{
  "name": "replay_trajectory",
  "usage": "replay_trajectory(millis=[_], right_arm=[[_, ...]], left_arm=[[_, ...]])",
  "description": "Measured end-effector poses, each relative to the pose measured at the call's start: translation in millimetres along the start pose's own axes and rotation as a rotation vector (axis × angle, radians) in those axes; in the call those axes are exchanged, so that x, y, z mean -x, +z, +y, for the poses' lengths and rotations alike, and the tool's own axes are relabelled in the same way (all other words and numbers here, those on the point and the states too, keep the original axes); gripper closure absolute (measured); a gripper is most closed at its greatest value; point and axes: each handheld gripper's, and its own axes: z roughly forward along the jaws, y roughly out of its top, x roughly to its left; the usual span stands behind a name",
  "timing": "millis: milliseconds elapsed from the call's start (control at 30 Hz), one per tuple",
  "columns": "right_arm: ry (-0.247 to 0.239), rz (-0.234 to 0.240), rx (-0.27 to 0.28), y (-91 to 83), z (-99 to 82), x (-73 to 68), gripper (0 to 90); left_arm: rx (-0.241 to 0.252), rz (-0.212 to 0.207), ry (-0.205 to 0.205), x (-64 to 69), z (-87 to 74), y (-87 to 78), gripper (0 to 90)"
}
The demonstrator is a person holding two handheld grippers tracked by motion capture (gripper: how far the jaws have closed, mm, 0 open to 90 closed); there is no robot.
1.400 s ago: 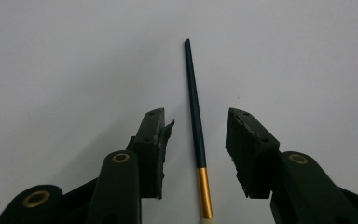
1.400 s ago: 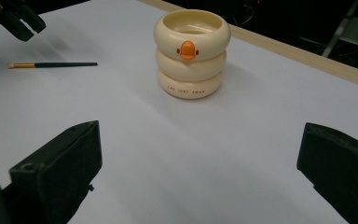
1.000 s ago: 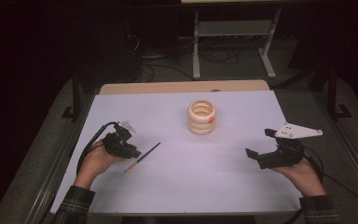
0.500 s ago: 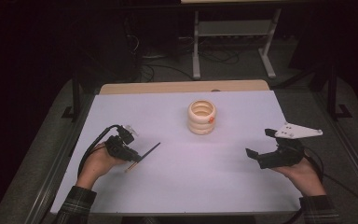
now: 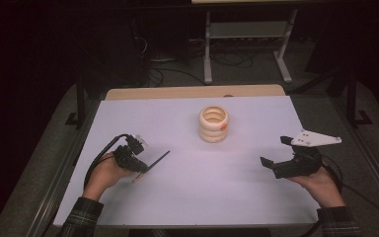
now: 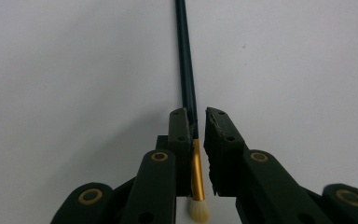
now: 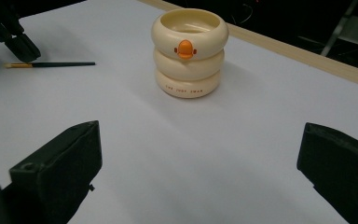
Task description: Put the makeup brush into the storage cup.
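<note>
L gripper (image 5: pixel 139 165), near the left edge of the table (image 5: pixel 177 207): jaws have just been closing and are nearly shut round the paintbrush (image 6: pixel 186 70); ferrule is touched by one pad, a slit is seen at the other, so grip is judged not yet firm. Brush lies flat, handle aimed toward the cup (image 5: pixel 213 124) mid-table. Closing should be finished before lifting; brush to be kept level. R gripper (image 5: pixel 281 159), well apart at right: jaws held wide, nothing between them.

cream holder (image 5: pixel 213 124) sole obstacle mid-table; white table (image 5: pixel 207 197) elsewhere open.
</note>
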Motion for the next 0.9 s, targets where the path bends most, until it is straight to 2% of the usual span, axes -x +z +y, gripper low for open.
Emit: replay_trajectory(millis=[500, 900], right_arm=[[0.000, 0.000, 0.000, 0.3, 0.1, 0.3, 0.0], [0.000, -0.002, 0.005, -0.2, 0.2, 0.8, 0.0]], left_arm=[[-0.038, 0.008, 0.005, 1.7, -0.4, 6.2, 82.6], [-0.068, 0.031, 0.028, 5.0, 1.3, 9.8, 82.6]])
